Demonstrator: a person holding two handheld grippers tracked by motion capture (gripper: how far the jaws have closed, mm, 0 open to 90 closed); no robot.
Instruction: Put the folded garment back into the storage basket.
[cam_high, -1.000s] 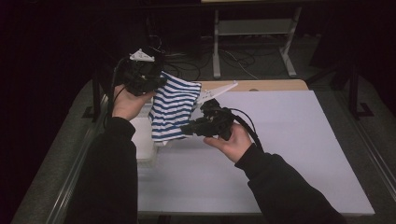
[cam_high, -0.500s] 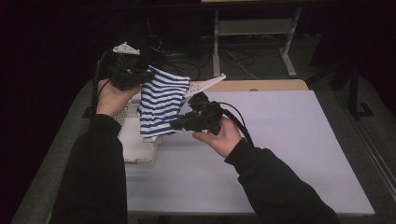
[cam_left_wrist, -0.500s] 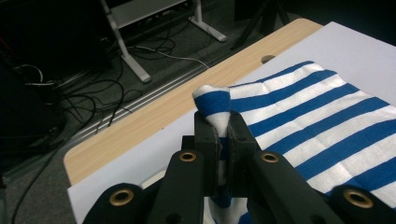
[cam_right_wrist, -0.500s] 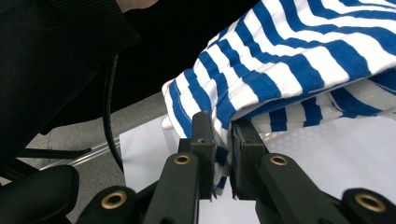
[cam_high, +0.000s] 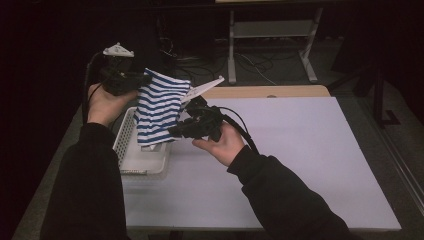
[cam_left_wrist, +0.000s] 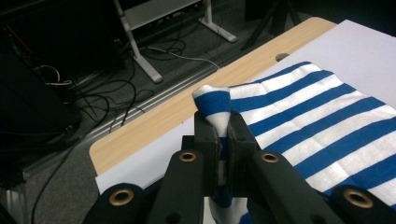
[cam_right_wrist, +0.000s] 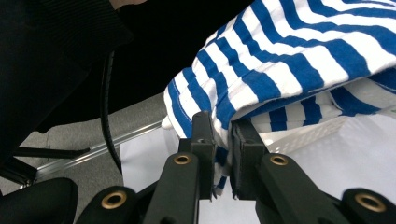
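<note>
Black long sleeves (cam_high: 85, 185) — black grippers with brass-ringed screws (cam_left_wrist: 187, 157), trailing black cables (cam_high: 239, 120).

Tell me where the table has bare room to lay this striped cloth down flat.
The white table sheet lies bare from the right gripper across to its right edge and toward the near edge. The left end is crowded: the white basket sits there, under the striped cloth that the left gripper also holds.

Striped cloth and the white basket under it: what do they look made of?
Striped cloth: soft knit fabric, likely cotton jersey, matte; it drapes and bunches where the left claw and right claw pinch it. Basket: seemingly rigid white plastic, with slotted walls and a smooth rim.
</note>
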